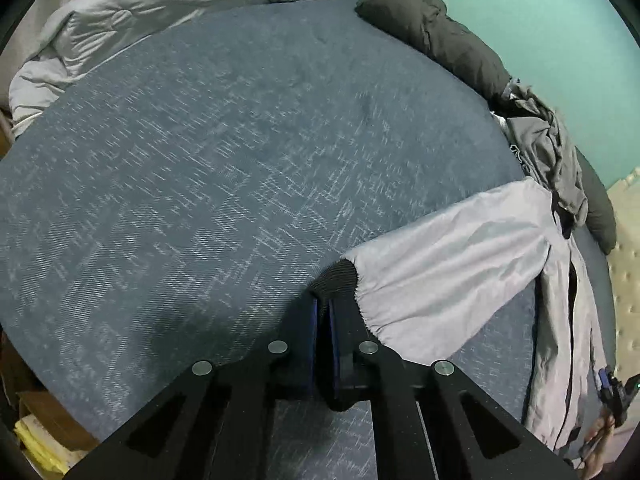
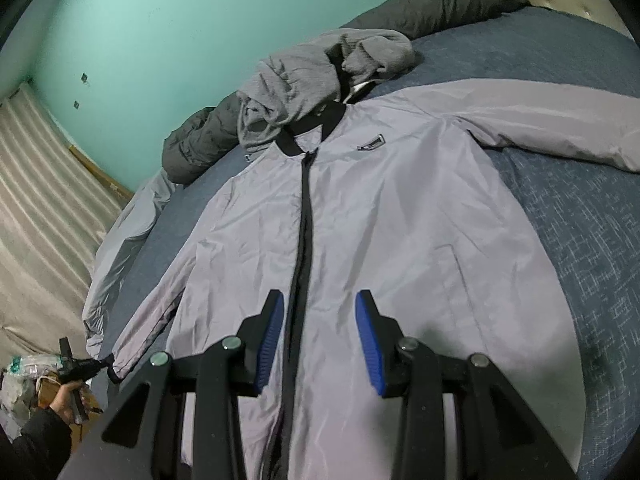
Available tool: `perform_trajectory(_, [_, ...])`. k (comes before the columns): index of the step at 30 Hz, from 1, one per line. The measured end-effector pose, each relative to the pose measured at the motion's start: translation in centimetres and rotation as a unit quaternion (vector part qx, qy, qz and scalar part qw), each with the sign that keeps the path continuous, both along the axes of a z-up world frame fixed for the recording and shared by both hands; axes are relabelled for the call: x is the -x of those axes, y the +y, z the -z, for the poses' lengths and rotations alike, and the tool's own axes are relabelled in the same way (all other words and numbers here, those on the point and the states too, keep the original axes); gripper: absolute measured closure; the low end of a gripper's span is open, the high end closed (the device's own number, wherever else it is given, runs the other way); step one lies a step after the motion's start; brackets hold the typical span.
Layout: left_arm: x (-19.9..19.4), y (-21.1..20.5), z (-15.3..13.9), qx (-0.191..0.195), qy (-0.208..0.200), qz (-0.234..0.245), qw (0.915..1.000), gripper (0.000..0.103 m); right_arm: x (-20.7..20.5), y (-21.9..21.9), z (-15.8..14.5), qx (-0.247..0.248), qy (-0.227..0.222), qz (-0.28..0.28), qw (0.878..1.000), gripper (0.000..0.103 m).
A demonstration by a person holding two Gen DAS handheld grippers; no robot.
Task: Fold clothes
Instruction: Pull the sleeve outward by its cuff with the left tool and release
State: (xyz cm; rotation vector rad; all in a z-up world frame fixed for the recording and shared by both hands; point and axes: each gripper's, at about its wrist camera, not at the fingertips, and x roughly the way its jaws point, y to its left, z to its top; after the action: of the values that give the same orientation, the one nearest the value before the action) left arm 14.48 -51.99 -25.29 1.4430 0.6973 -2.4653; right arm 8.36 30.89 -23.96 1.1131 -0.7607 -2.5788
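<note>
Left gripper (image 1: pixel 323 312) fingers clamped tight on black cuff (image 1: pixel 335 278) of jacket sleeve (image 1: pixel 448 256), at near edge of bed (image 1: pixel 200 160). Right gripper (image 2: pixel 320 336) fingers spread wide, empty, above zipper (image 2: pixel 301 240) of grey jacket (image 2: pixel 380 220), spread flat. Further off: crumpled grey hoodie (image 2: pixel 304 80), dark duvet (image 2: pixel 432 0).

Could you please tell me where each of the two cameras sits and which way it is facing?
Left wrist: rides the left gripper, looking across the blue bedspread; its fingers pinch the jacket's dark cuff.
Right wrist: rides the open right gripper, looking up the grey jacket toward the collar; a hand shows at lower left.
Shared: jacket, bedspread, teal wall.
</note>
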Motion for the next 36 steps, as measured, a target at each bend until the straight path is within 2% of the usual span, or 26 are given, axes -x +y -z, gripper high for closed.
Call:
perform_trajectory(4, [0.5, 0.4, 1.0, 0.023, -0.025, -0.008, 0.9994, 0.092, 0.0, -0.3, -0.3, -0.002, 0.002, -0.004, 1.0, 0.066])
perform_trajectory(6, [0.9, 0.6, 1.3, 0.036, -0.036, -0.019, 0.9985, 0.087, -0.1, -0.3, -0.2, -0.001, -0.001, -0.005, 1.0, 0.066])
perform_trajectory(7, [1.0, 0.8, 1.3, 0.047, -0.04, -0.024, 0.9978, 0.08, -0.1, -0.3, -0.2, -0.003, -0.002, -0.007, 1.0, 0.066])
perform_trajectory(8, [1.2, 1.1, 1.0, 0.061, -0.039, -0.025, 0.997, 0.074, -0.2, -0.3, -0.4, -0.007, -0.002, -0.01, 1.0, 0.066])
perform_trajectory(13, [1.6, 3.8, -0.9, 0.094, -0.008, -0.007, 0.9955, 0.061, -0.5, 1.1, -0.8, -0.017, -0.002, -0.002, 1.0, 0.066])
perform_trajectory(14, [1.9, 4.5, -1.2, 0.094, -0.002, 0.001, 0.9956, 0.056, -0.4, 1.4, -0.9, -0.018, -0.004, 0.001, 1.0, 0.066])
perform_trajectory(16, [2.5, 6.3, -1.3, 0.085, 0.009, 0.019, 0.9961, 0.052, -0.3, 2.1, -0.7, -0.02, -0.013, 0.004, 1.0, 0.066])
perform_trajectory(18, [2.5, 7.6, -0.9, 0.072, 0.006, 0.042, 0.9965, 0.052, -0.2, 2.7, -0.2, -0.021, -0.029, 0.005, 0.999, 0.066])
perform_trajectory(21, [4.2, 9.3, 1.2, 0.063, -0.021, 0.071, 0.9952, 0.052, 0.0, 3.6, 0.6, -0.022, -0.053, 0.007, 0.998, 0.063])
perform_trajectory(24, [4.7, 9.8, 2.8, 0.053, -0.04, 0.062, 0.9959, 0.052, 0.3, 4.5, 1.4, -0.024, -0.077, 0.009, 0.997, 0.059])
perform_trajectory(27, [4.8, 10.8, 2.0, 0.065, -0.03, 0.055, 0.9959, 0.052, 0.4, 5.2, 2.4, -0.031, -0.107, 0.006, 0.994, 0.058])
perform_trajectory(29, [4.7, 12.4, 1.0, 0.071, -0.019, 0.069, 0.9949, 0.051, 0.4, 5.3, 3.7, -0.045, -0.135, -0.005, 0.99, 0.058])
perform_trajectory(31, [4.8, 14.1, -0.2, 0.071, -0.007, 0.092, 0.9932, 0.051, 0.2, 5.3, 4.1, -0.051, -0.143, -0.005, 0.988, 0.058])
perform_trajectory(33, [5.3, 16.4, -1.3, 0.059, 0.005, 0.123, 0.9907, 0.05, -0.1, 5.4, 4.2, -0.044, -0.14, 0.0, 0.989, 0.058])
perform_trajectory(36, [6.4, 19.5, -1.8, 0.02, 0.01, 0.169, 0.9854, 0.042, 0.0, 4.3, 3.7, -0.033, -0.133, -0.009, 0.991, 0.058])
